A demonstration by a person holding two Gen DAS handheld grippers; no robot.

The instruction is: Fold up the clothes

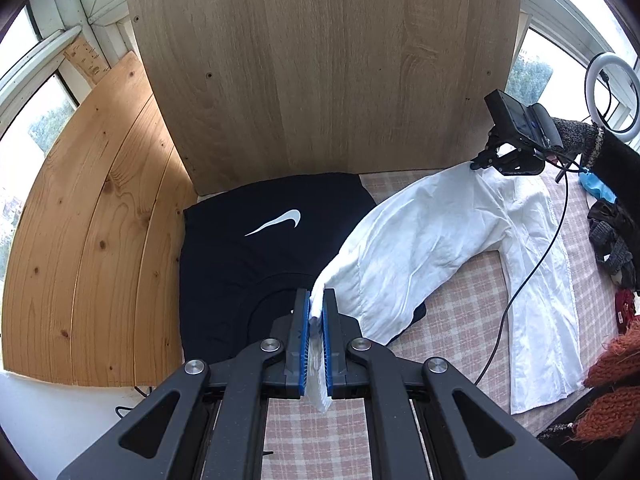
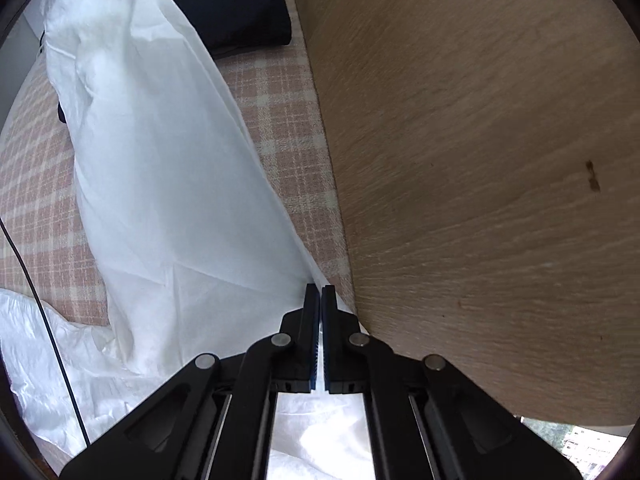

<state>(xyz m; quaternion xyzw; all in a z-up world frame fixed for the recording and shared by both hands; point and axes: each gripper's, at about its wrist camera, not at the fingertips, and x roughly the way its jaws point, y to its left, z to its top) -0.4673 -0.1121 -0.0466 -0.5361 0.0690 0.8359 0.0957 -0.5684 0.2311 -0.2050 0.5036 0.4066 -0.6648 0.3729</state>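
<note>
White cotton is what you have between both sets of tongs — the white shirt (image 1: pixel 432 240) hangs stretched between them above the pink checked cloth (image 1: pixel 460 340) on the table. Your left gripper (image 1: pixel 316 312) is closed down to a narrow slit with a bunched edge of the shirt pinched between its blue pads. Your right gripper (image 2: pixel 320 300) is pressed nearly shut on another edge, close to the upright wooden board (image 2: pixel 480 160). Holding two points apart like this likely keeps one edge taut, so it can be laid over as a fold. The shirt looks thin and creased; its far part lies on the cloth, while the raised span drapes partly over the folded black T-shirt (image 1: pixel 256 248) — mind you don't drag that.
</note>
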